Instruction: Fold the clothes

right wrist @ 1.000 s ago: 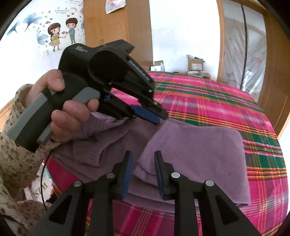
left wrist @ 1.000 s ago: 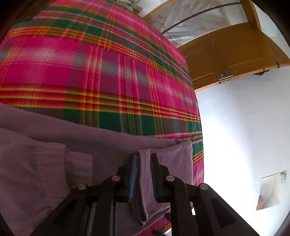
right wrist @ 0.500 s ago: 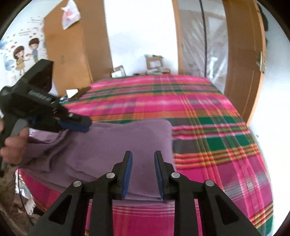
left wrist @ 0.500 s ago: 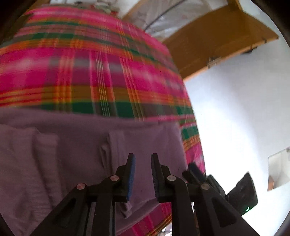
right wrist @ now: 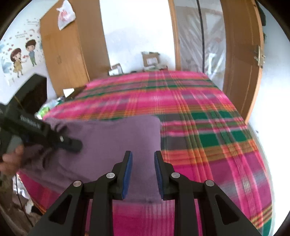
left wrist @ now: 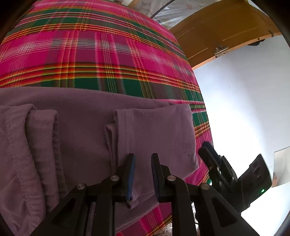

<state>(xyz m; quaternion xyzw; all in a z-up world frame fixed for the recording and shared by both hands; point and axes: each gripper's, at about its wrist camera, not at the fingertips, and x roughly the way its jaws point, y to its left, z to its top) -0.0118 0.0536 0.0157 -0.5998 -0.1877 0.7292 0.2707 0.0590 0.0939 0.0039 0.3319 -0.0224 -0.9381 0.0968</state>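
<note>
Bed with pink-green plaid blanket (right wrist: pixel 208 127) fills centre frame. Wooden wardrobe (right wrist: pixel 68 54) upper left, white plastic bag (right wrist: pixel 65 14) hanging on it. Cartoon wall sticker (right wrist: pixel 20 58) far left. Cardboard boxes (right wrist: pixel 150 58) behind the bed. Wooden door (right wrist: pixel 242 63) at right, metal latch (right wrist: pixel 259 56) on it.

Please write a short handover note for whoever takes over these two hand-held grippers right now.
Left hand-held gripper: jaws apart, holding nothing, low over the near edge of the purple garment.
Right hand-held gripper: jaws apart, holding nothing, above the garment's right part.
The garment lies at the near edge of the bed on the plaid cover. Its right side is folded inward as a flap; a bunched sleeve lies at the left.
Done: right side folded in.
Left: probably tidy the left sleeve, then fold the garment smaller.
</note>
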